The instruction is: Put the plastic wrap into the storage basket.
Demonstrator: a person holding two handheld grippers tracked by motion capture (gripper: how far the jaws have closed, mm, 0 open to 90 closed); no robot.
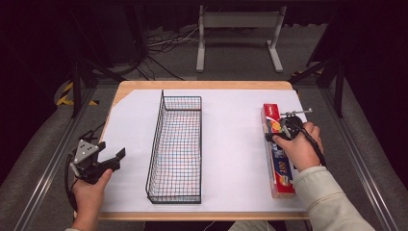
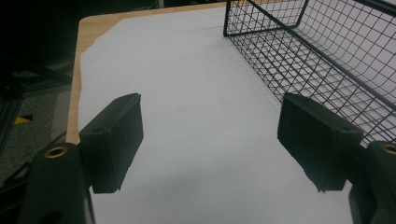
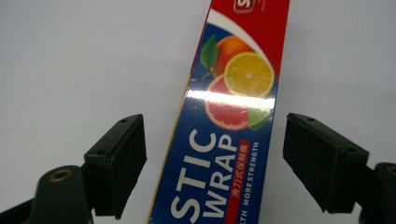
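Note:
A long red and blue plastic wrap box (image 1: 282, 173) with citrus fruit printed on it lies lengthwise on the right of the white sheet (image 1: 231, 144). My right gripper (image 1: 279, 133) hangs over the box's far half, pointing down. In the right gripper view the box (image 3: 233, 93) runs up between the jaws of this gripper (image 3: 212, 140), which stand open with a gap on each side. My left gripper (image 1: 110, 152) is held at the near left, open with nothing in it. Its jaws (image 2: 210, 135) hover over bare sheet.
A long black wire basket (image 1: 156, 139) stands lengthwise in the middle of the sheet, with nothing in it; its wall (image 2: 327, 46) is just right of my left gripper. The wooden table edge (image 2: 77, 70) shows at the left. Cables and a metal frame lie on the floor beyond.

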